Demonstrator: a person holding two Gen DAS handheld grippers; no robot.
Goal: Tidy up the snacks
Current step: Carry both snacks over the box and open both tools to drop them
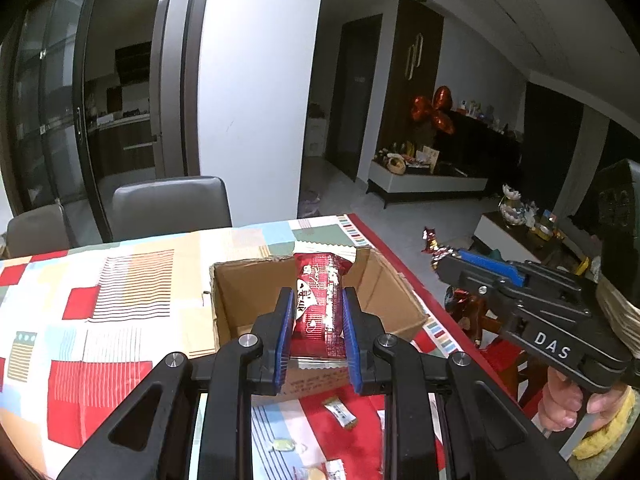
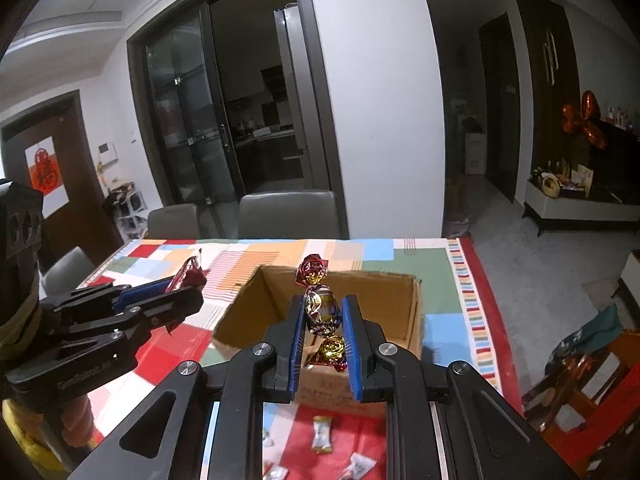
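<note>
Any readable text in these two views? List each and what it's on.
"DAS": white letters on the right gripper body, left wrist view.
"GenRobot.AI": embossed on the left gripper body, right wrist view; faint, the last letters unsure.
Red snack packet in the left gripper: white characters, not legible.
Cardboard box front: small print, too blurred.
Red door poster: one big character, blurred.

Both tongs, left and right, clamped tight, pointing downward.

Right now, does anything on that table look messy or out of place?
Yes: a few small wrapped candies lie loose on the patchwork tablecloth, outside the open cardboard box. Nothing looks spilled or damaged.
</note>
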